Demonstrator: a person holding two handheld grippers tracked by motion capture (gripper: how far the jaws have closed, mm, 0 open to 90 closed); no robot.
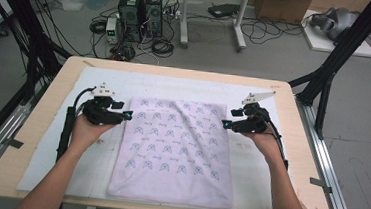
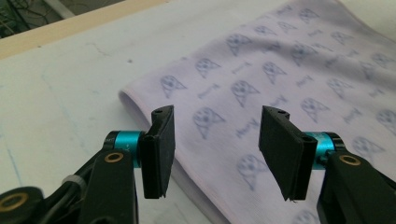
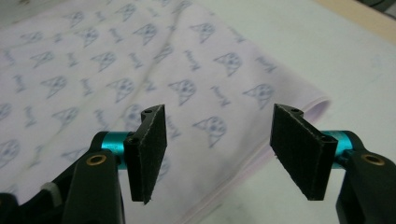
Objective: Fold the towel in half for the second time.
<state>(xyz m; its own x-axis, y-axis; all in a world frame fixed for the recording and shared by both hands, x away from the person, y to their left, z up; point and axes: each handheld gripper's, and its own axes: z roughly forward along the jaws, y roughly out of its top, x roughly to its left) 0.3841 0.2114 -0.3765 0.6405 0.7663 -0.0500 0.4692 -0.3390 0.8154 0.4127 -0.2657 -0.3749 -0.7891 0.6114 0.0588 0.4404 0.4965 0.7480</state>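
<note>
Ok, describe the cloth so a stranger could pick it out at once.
On the wooden table lies a white mat. In its middle is a pale pink folded cloth, printed all over with small blue-grey emblems, the one patterned thing there.

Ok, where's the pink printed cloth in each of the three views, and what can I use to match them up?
High view: the pink printed cloth lies flat mid-table on the white mat, between the two grippers.
Left gripper view: it runs from upper right to bottom centre, its folded far-left corner just above the left pad.
Right gripper view: it covers the left and centre, ending at its far-right corner.
Shared landmark: the cloth's repeating blue cat-face print.
</note>
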